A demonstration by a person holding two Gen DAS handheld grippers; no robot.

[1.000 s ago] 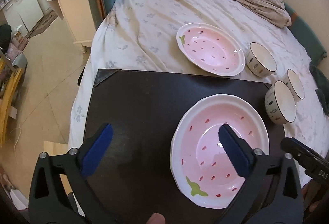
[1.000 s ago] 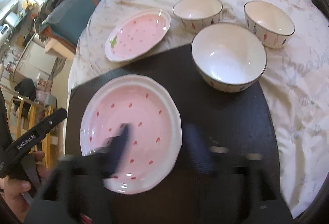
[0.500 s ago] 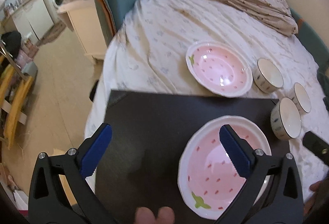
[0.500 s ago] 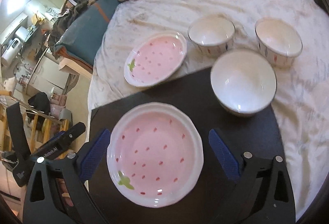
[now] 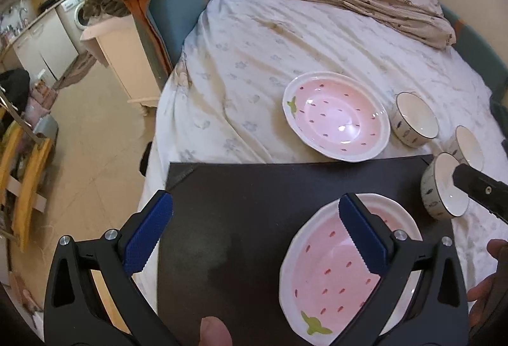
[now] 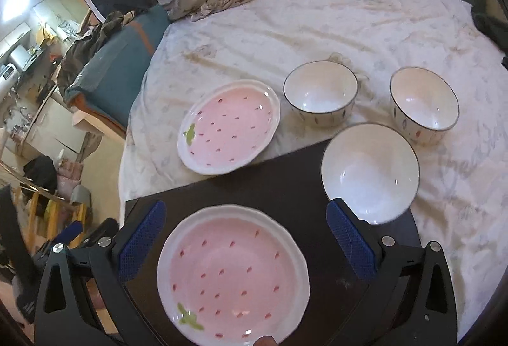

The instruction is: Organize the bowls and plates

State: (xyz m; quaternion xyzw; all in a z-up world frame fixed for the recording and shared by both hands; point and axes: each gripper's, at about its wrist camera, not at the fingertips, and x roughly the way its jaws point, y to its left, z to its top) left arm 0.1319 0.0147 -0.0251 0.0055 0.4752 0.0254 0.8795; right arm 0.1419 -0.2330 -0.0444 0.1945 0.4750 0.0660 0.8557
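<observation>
Left wrist view
Left gripper (image 5: 255, 238): jaws wide apart, holding nothing, hanging over the black board (image 5: 254, 187).
Near pink plate (image 5: 324, 276): flat on the board at 5 o'clock, partly behind the right blue pad (image 5: 360, 234), likely set there to start a pile.
Far pink plate (image 5: 336, 120): on the bed sheet (image 5: 254, 60) at 1 o'clock, waiting its turn.

Right wrist view
Right gripper (image 6: 246, 244): jaws opening, plate below them, pads not touching it.
Near pink plate (image 6: 233, 276): at 6 o'clock on the board.
Big white bowl (image 6: 370, 171): at 2 o'clock, on the board's corner.
Two small bowls (image 6: 320, 91): at 12 and 1 o'clock on the sheet, probably next for stacking.
</observation>
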